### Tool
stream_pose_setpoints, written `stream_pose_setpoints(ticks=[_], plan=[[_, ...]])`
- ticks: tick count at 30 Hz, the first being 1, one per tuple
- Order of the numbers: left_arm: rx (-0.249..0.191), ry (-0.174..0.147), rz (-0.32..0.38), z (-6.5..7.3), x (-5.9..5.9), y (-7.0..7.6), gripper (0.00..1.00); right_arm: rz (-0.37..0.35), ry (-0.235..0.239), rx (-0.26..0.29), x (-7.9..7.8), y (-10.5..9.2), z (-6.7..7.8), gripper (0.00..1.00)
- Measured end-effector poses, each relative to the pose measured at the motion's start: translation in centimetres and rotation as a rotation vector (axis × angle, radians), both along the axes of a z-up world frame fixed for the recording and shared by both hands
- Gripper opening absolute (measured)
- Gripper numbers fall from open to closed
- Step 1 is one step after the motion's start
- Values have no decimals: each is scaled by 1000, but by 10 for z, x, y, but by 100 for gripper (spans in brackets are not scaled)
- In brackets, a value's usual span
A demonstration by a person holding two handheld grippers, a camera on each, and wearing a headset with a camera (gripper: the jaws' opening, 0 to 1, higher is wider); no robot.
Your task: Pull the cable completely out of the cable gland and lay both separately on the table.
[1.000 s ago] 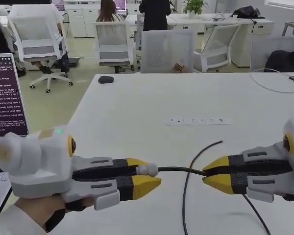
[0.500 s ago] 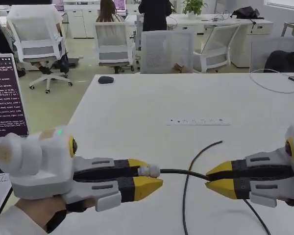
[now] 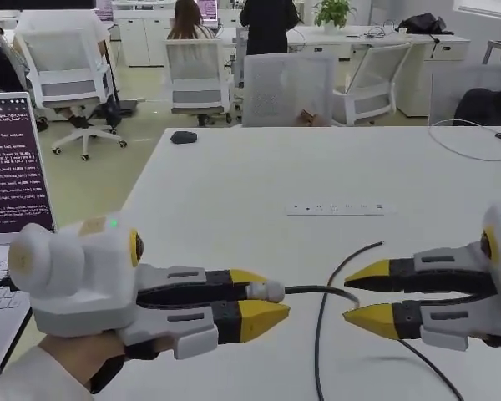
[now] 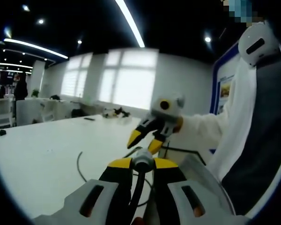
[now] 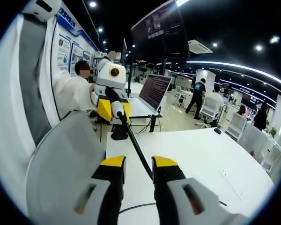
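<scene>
- Open table (image 3: 234, 184) is stretching ahead to the strip (image 3: 334, 208); its left edge is running by the left gripper (image 3: 275, 297).
- The left gripper is pinching the gland (image 3: 265, 291) above the table.
- The cable (image 3: 317, 289) is pointing rightward from the gland, passing between the right gripper's (image 3: 347, 300) spread jaws.

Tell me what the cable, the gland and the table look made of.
Cable: black rubber or PVC jacket by the look, smooth; it curves in loose bends. Gland: likely moulded plastic, pale grey-white, matte. Table: white, smooth, low-sheen top, probably laminate; the core cannot be told.
</scene>
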State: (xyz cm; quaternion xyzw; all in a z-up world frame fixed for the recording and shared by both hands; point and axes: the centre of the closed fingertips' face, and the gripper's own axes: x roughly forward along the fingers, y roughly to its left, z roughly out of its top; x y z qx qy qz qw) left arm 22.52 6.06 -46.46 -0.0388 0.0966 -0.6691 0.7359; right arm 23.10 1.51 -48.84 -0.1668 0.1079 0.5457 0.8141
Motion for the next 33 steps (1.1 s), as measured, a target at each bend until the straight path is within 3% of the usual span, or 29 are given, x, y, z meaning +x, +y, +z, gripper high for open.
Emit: stream_pose_setpoints(ticks=[5, 10, 19, 33], plan=[[-1, -2, -12, -1, -3, -5, 17, 90, -40, 1, -7, 29, 12, 21], [15, -12, -16, -3, -5, -6, 17, 142, -56, 2, -11, 44, 18, 16], [18, -11, -2, -4, -6, 2, 17, 182, -54, 16, -16, 55, 17, 7], [49, -23, 34, -7, -9, 14, 17, 222, -40, 31, -19, 67, 13, 6]])
